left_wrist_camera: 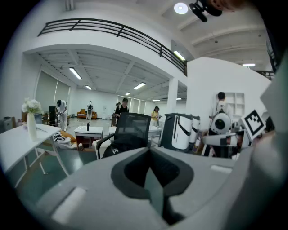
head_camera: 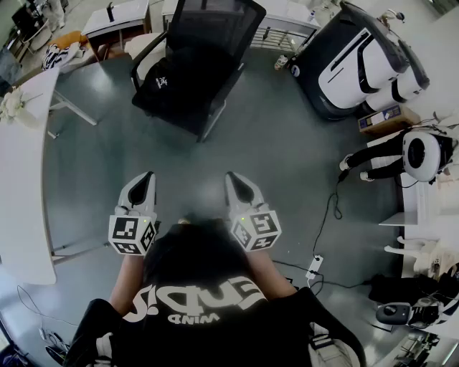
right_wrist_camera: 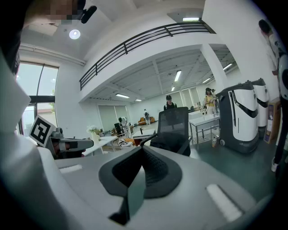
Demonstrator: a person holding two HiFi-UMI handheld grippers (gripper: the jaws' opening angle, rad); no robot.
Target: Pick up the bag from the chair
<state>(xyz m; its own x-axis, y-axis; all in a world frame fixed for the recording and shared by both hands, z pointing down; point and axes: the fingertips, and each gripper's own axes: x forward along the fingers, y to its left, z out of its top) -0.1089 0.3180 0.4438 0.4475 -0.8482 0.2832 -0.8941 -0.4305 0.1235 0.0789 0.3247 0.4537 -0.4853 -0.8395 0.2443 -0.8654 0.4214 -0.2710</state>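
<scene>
A black bag (head_camera: 166,84) with a white logo lies on the seat of a black mesh-backed office chair (head_camera: 208,36) at the far side of the grey floor. My left gripper (head_camera: 147,176) and right gripper (head_camera: 235,178) are held side by side well short of the chair, both pointing at it. Each is shut with nothing between its jaws. In the left gripper view the left gripper (left_wrist_camera: 148,151) shows its jaws pressed together, with the chair (left_wrist_camera: 132,127) and the bag (left_wrist_camera: 115,150) beyond them. The right gripper (right_wrist_camera: 140,151) is likewise shut below the chair (right_wrist_camera: 174,122).
A long white table (head_camera: 21,179) runs down the left side. A large white-and-black machine (head_camera: 358,57) stands at the back right. A power strip (head_camera: 314,267) and its cable lie on the floor to my right. A white desk (head_camera: 115,18) stands behind the chair.
</scene>
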